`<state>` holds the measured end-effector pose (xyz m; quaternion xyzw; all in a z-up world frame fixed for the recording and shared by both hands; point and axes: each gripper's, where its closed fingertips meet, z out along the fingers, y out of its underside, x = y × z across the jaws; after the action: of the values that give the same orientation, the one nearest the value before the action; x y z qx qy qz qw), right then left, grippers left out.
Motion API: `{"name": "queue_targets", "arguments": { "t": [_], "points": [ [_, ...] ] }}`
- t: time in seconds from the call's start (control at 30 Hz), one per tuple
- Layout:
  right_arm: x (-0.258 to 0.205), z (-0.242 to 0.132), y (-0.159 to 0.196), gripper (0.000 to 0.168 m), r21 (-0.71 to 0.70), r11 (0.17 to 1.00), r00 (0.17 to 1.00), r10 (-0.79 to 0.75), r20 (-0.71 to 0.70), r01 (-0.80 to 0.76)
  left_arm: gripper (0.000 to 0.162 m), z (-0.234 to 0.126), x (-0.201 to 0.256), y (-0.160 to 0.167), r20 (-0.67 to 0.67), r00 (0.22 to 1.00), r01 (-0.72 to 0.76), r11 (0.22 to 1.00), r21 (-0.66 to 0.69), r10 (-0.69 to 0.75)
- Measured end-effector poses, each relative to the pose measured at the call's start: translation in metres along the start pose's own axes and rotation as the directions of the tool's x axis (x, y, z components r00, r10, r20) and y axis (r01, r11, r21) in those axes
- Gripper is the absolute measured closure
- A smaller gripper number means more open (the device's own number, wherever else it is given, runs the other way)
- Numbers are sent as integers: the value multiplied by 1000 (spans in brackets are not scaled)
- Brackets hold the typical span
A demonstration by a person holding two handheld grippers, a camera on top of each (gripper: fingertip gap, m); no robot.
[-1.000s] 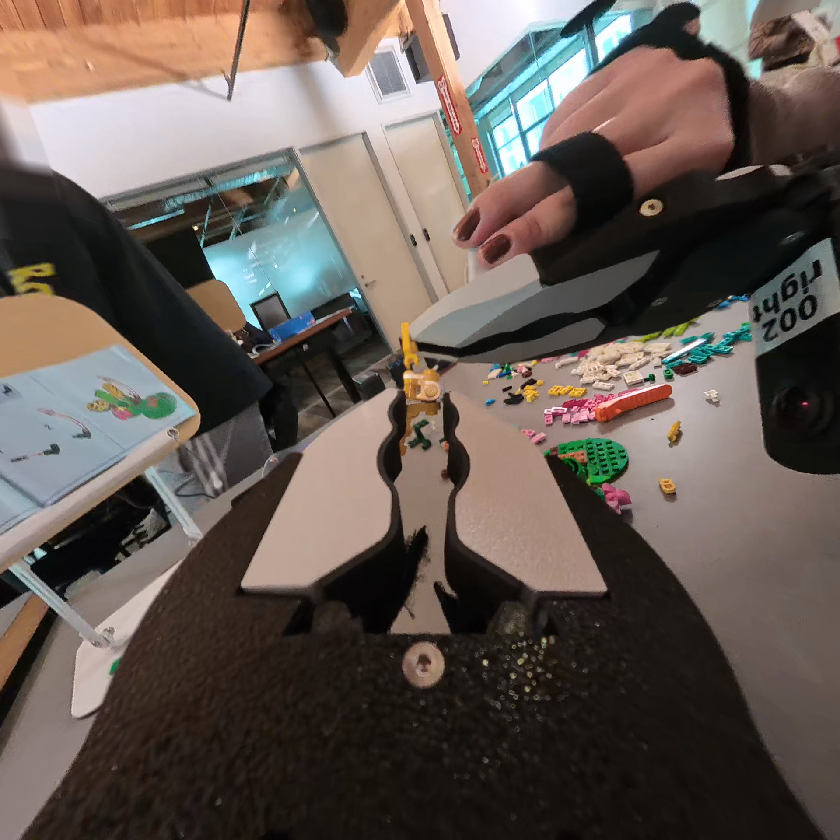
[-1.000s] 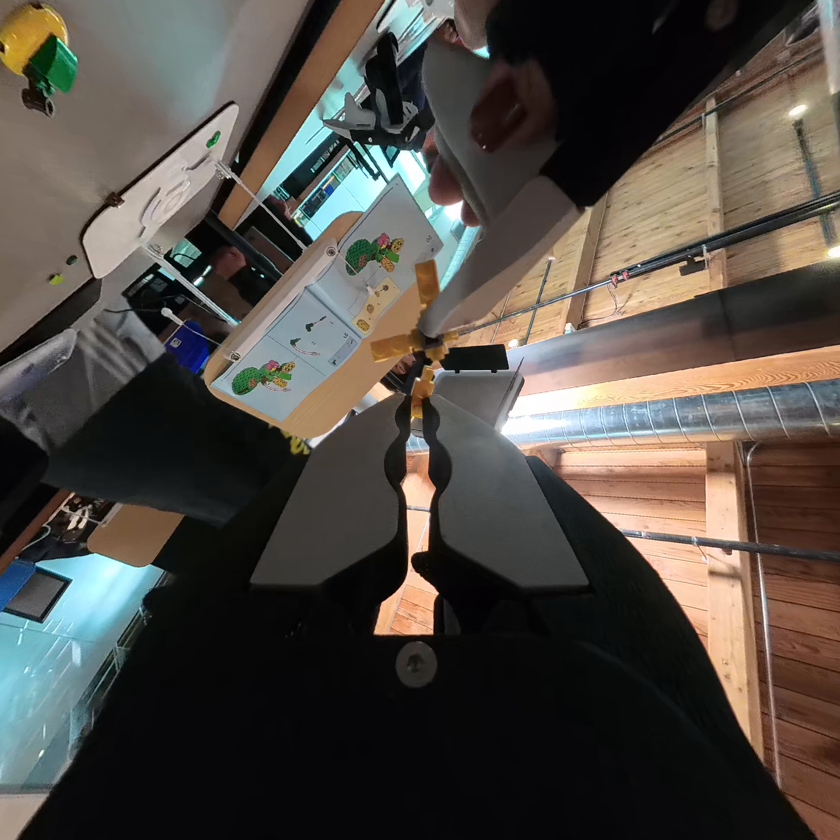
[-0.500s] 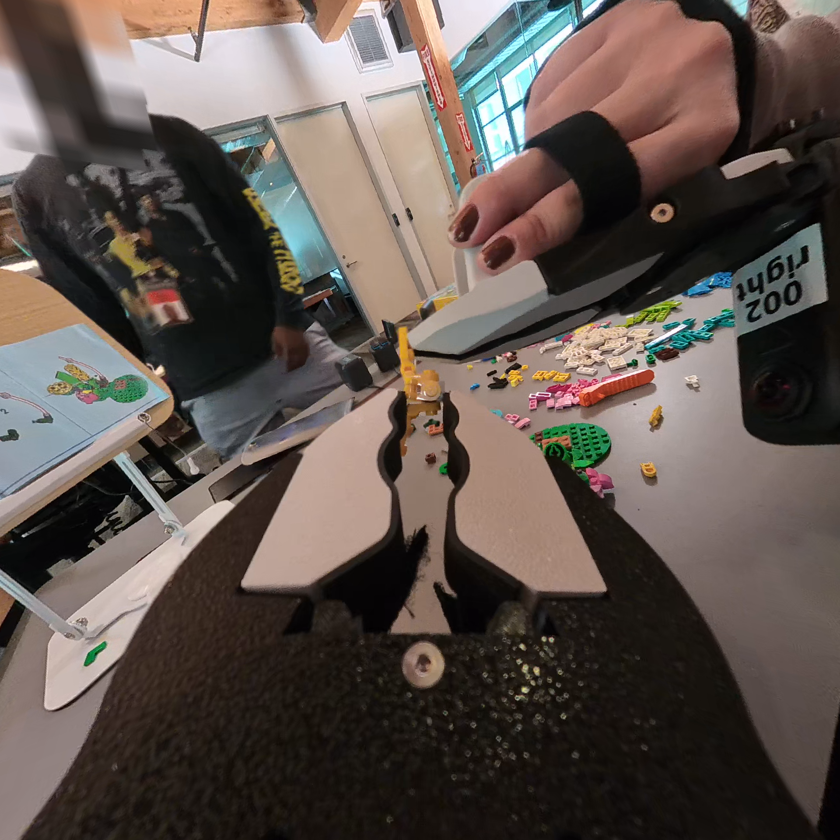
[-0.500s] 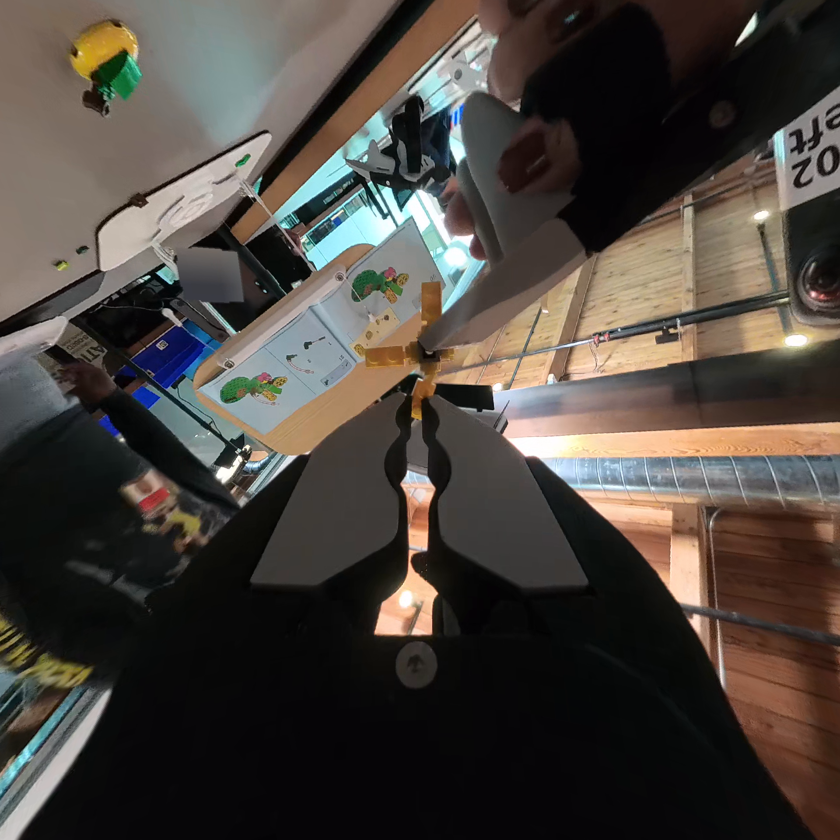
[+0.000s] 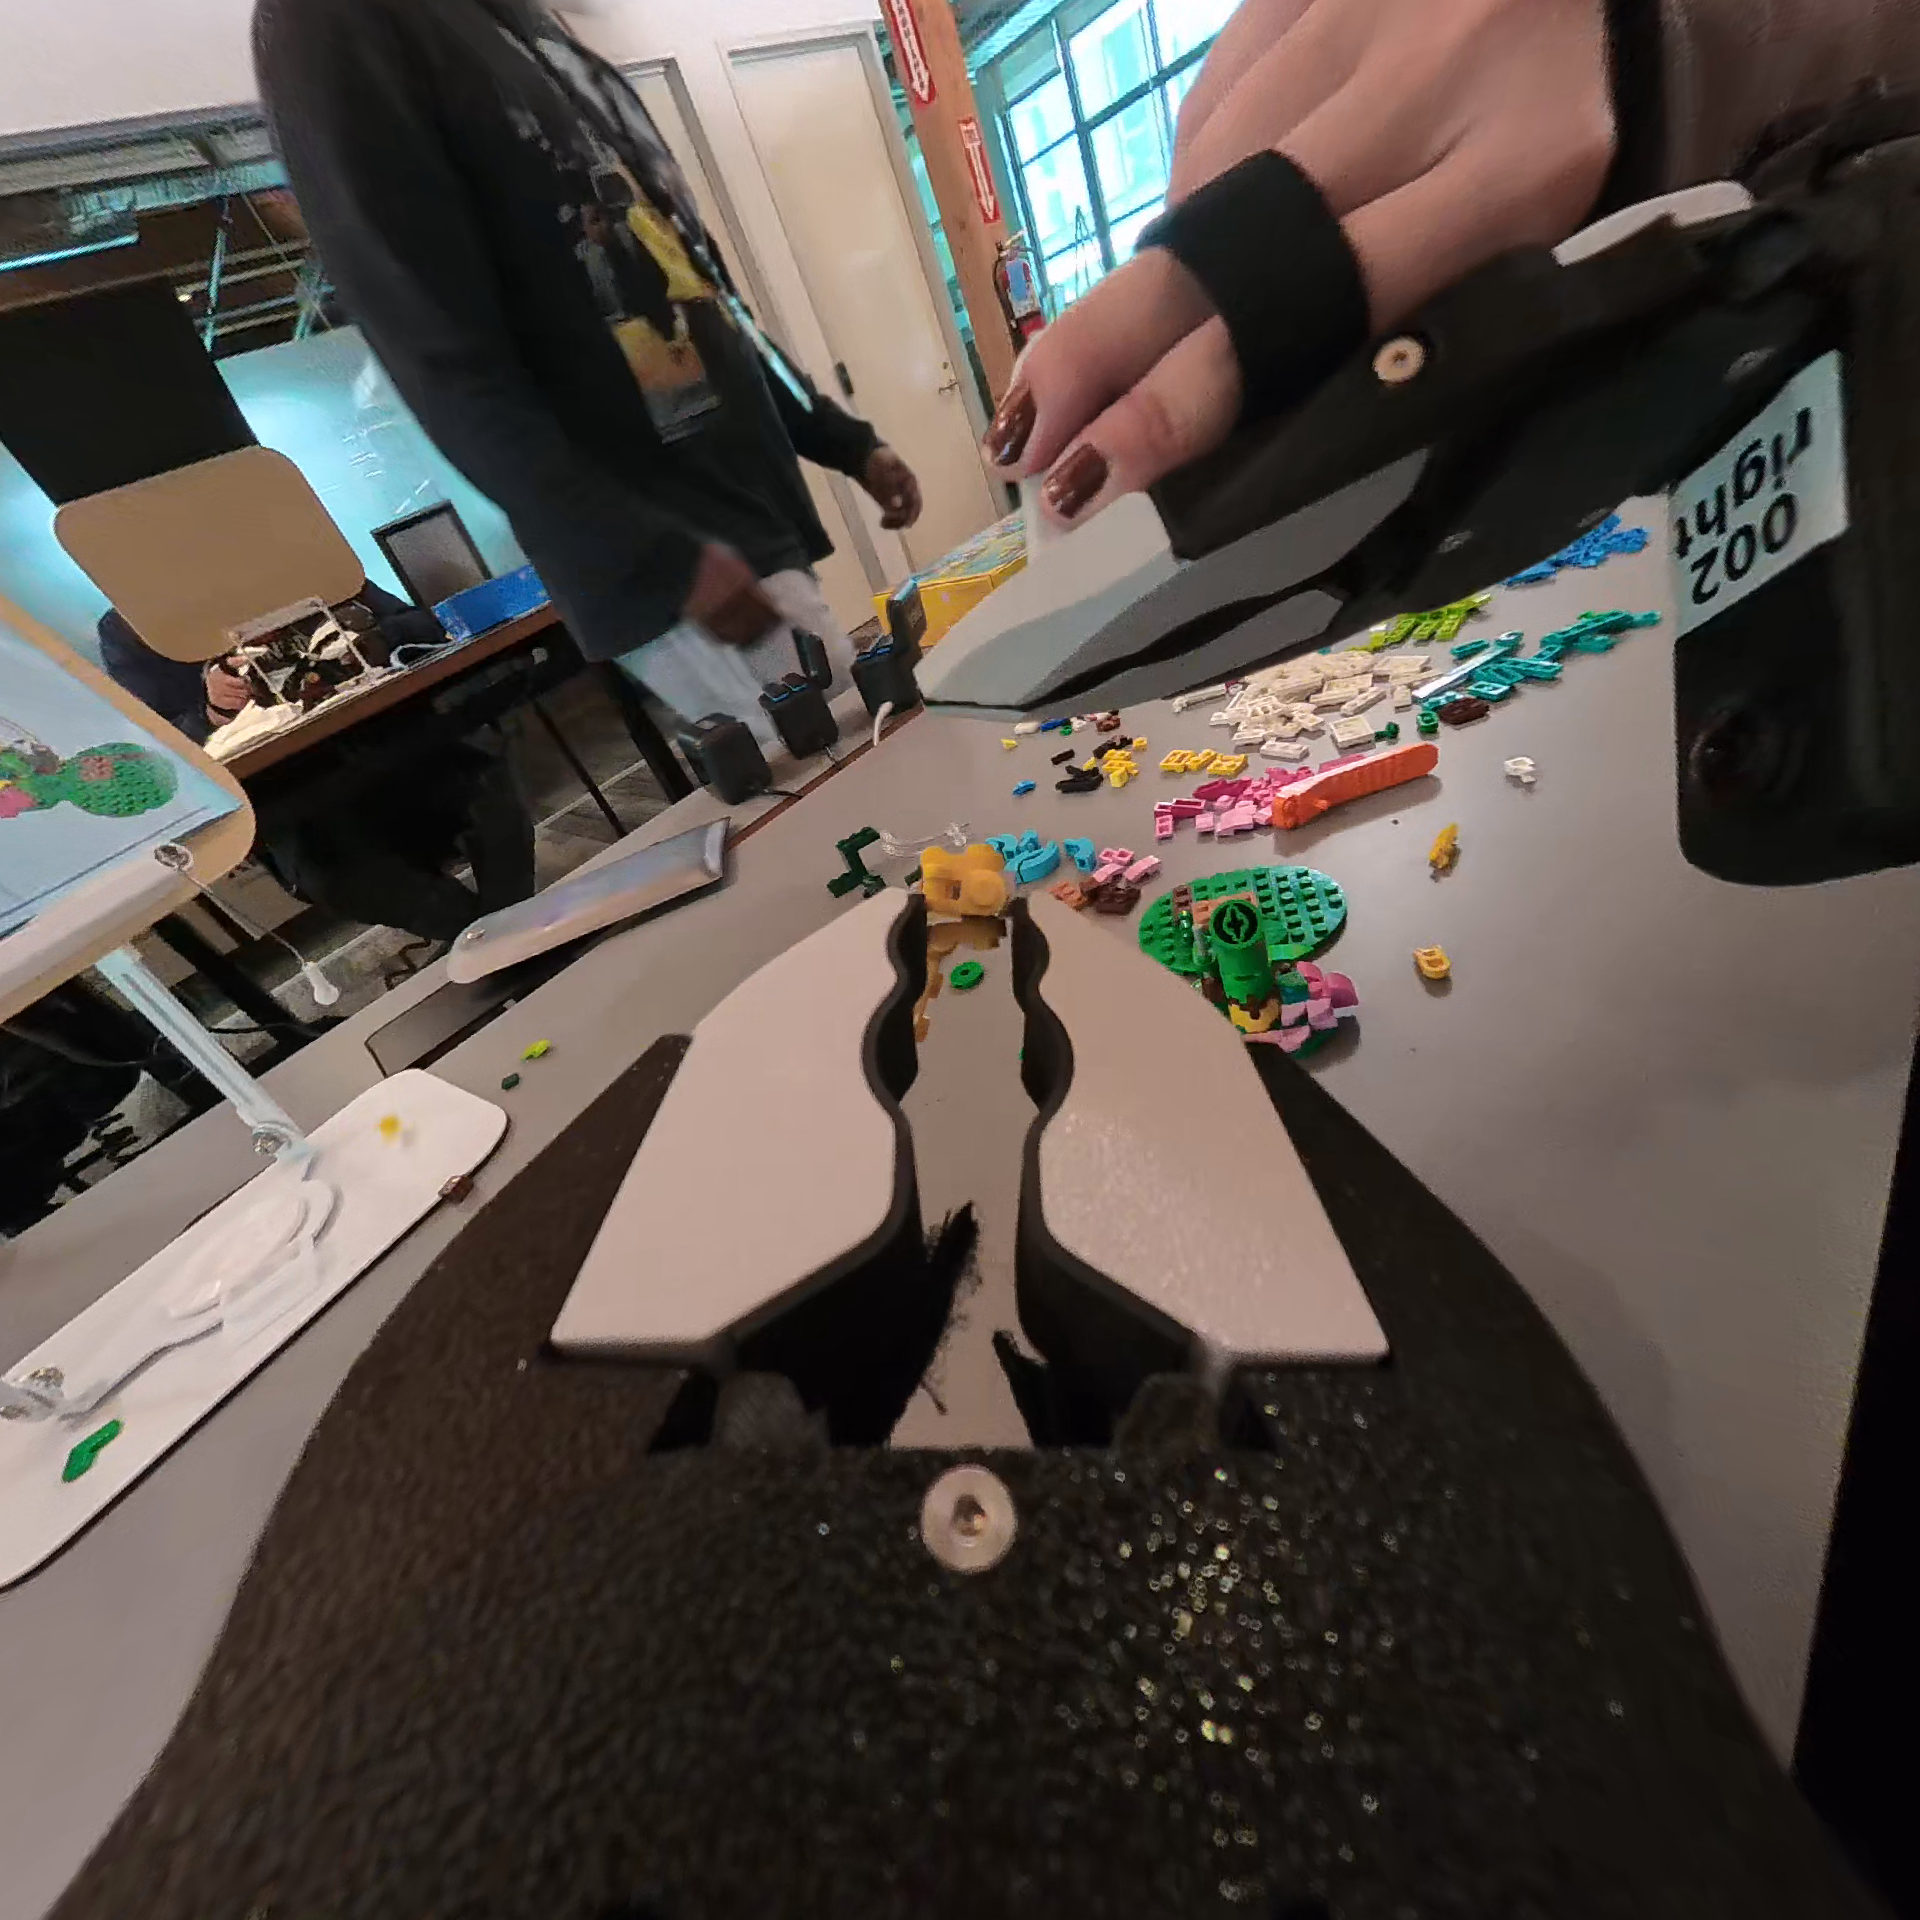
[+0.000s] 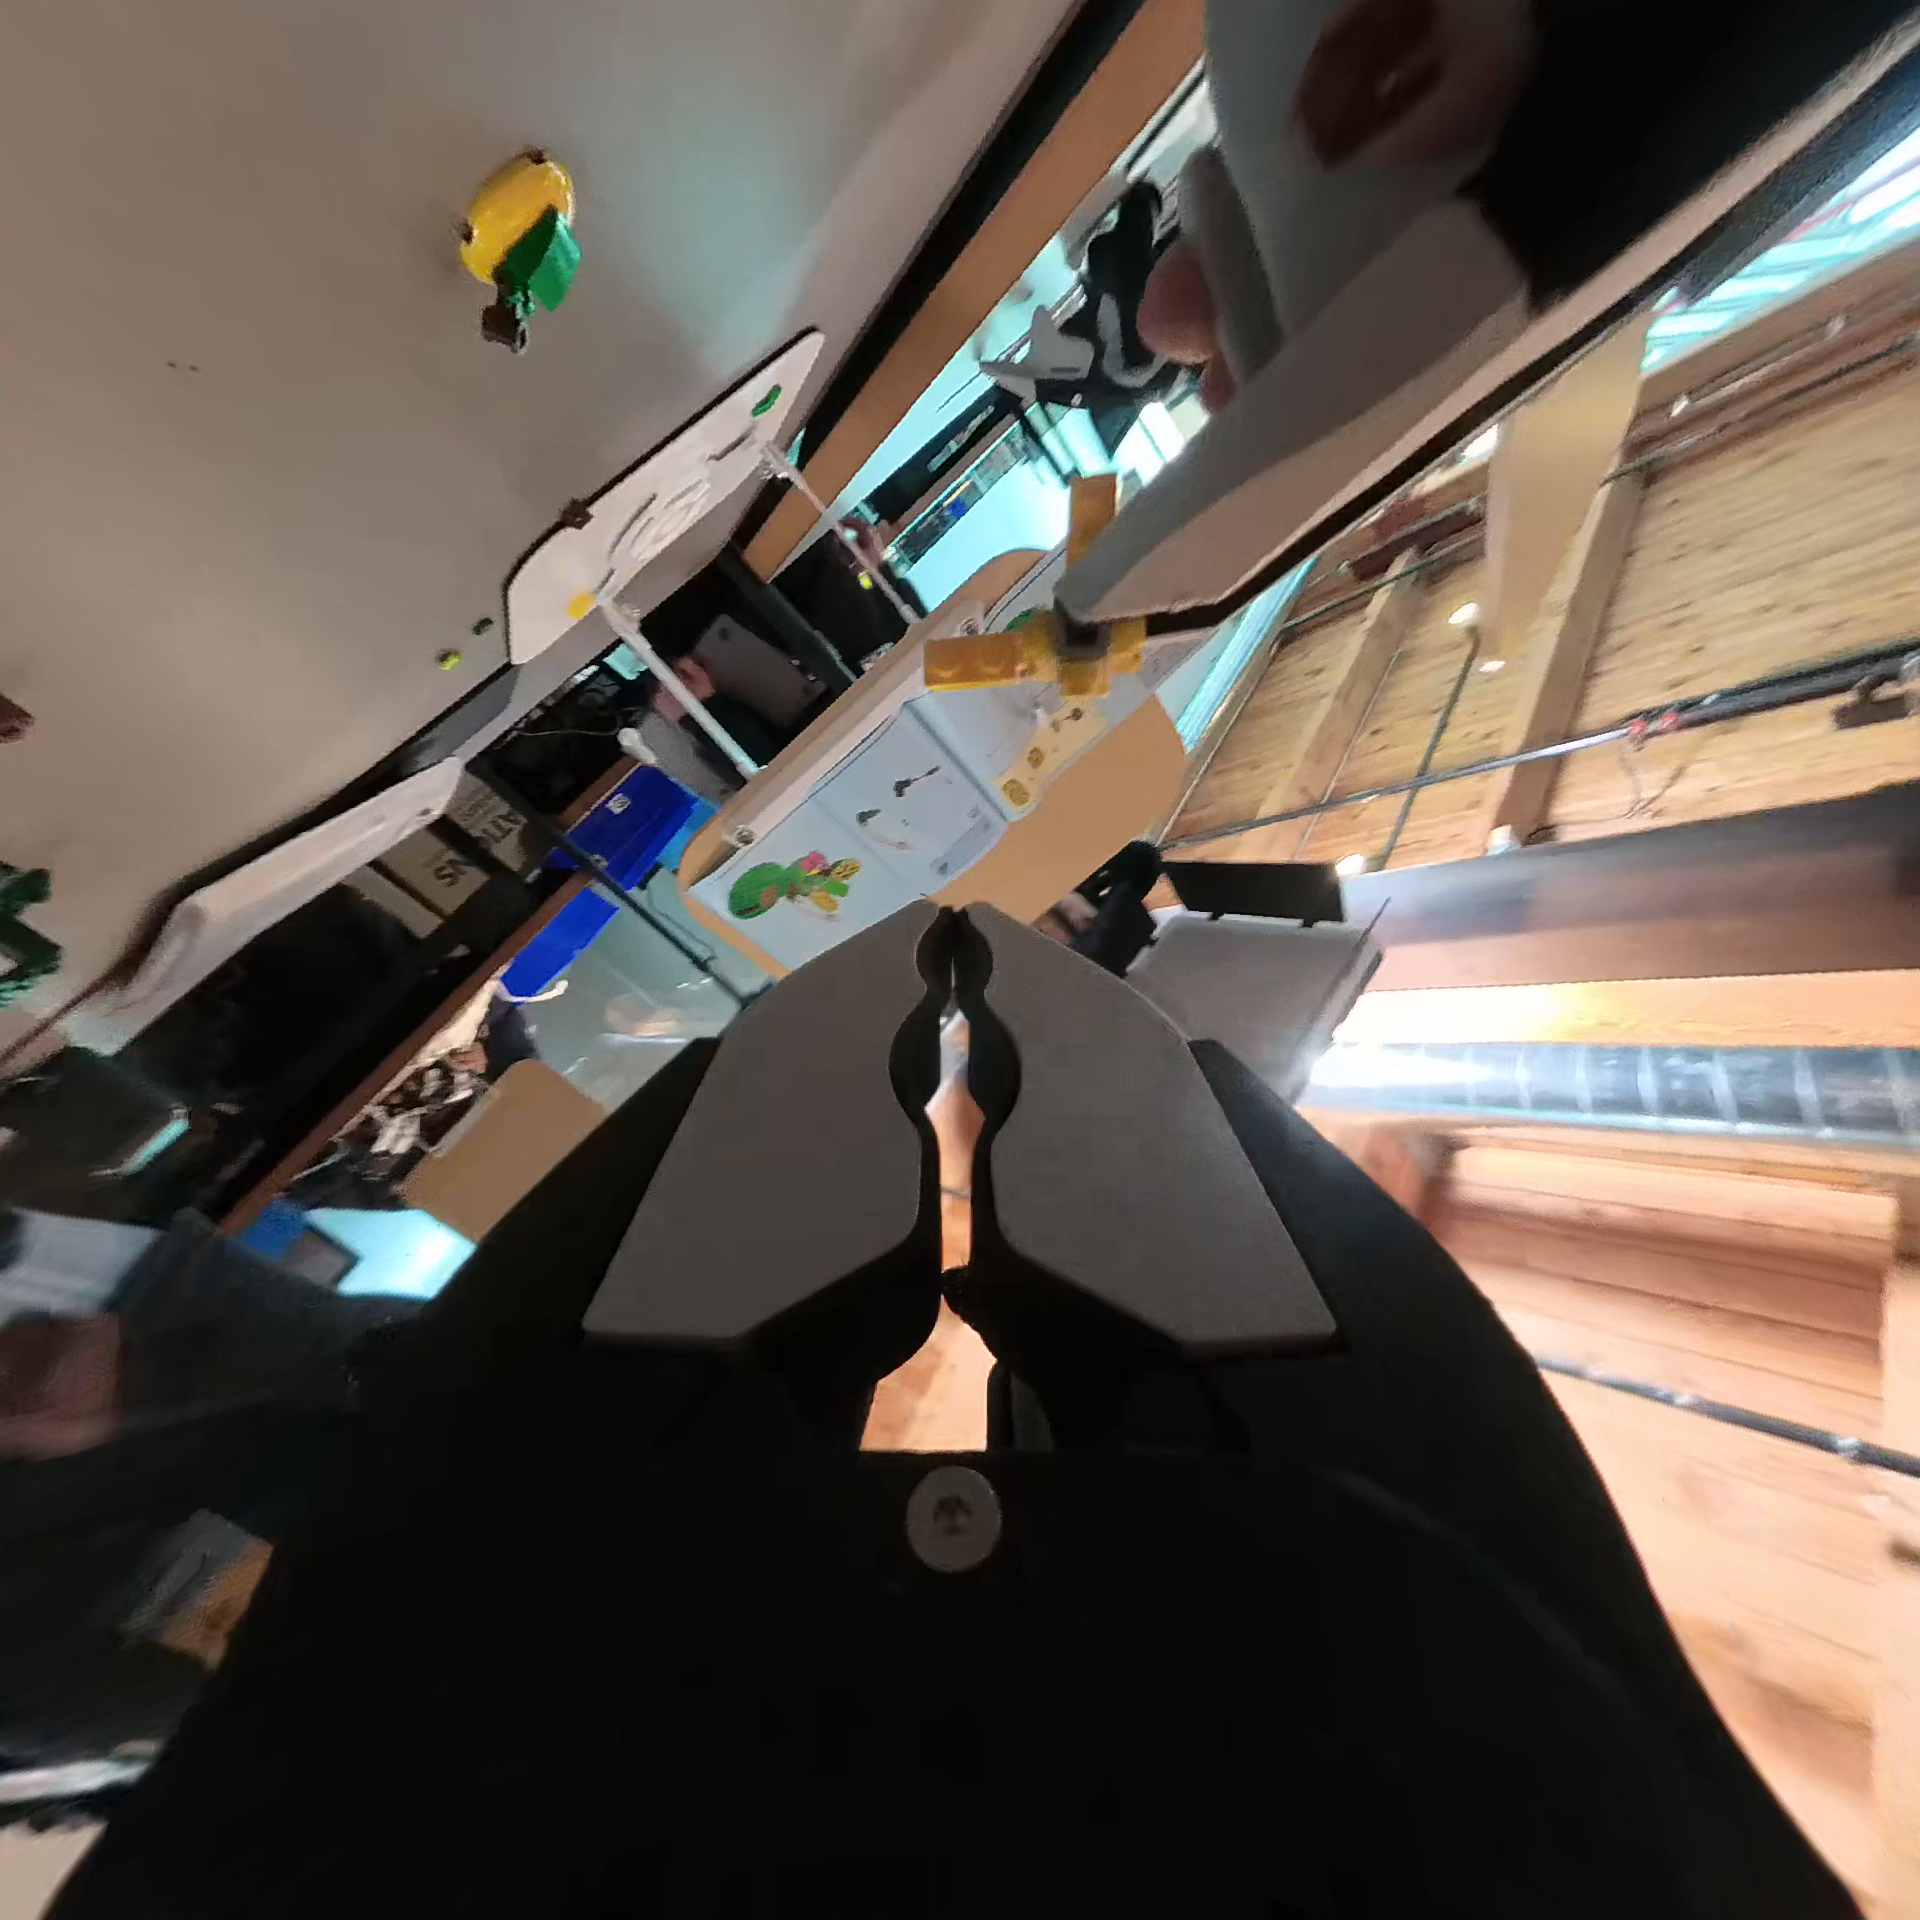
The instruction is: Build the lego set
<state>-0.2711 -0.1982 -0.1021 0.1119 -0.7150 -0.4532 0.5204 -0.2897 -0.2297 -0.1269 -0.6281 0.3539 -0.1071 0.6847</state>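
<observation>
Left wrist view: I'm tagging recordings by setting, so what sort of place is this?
Probably a shared office or lab workspace. A grey table is strewn with sorted lego pieces, another desk with equipment stands behind, and glass-walled rooms and plain doors line the back.

Round plate on table, right of left claw; loose bricks behind plate.

Left gripper: fingers nearly together, pinching small yellow lego piece at tips, held above table. Right gripper: fingertips pressed together, nothing between, rolled sideways. Hand grips right gripper, strap over finger.
</observation>
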Motion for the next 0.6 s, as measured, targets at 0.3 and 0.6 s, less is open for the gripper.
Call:
{"name": "queue_targets", "arguments": {
  "t": [0.3, 0.6],
  "points": [
    [-21, -2, 6, 168, -82, 951, 947, 306, 98, -299, 147, 1, -4, 1, 28, 1000, 11, 1000, 20, -11],
    [-16, -19, 13, 168, -174, 742, 746, 664, 58, -647, 146, -6, -18, -1, 91, 995, 24, 999, 45, -28]
  ]
}}
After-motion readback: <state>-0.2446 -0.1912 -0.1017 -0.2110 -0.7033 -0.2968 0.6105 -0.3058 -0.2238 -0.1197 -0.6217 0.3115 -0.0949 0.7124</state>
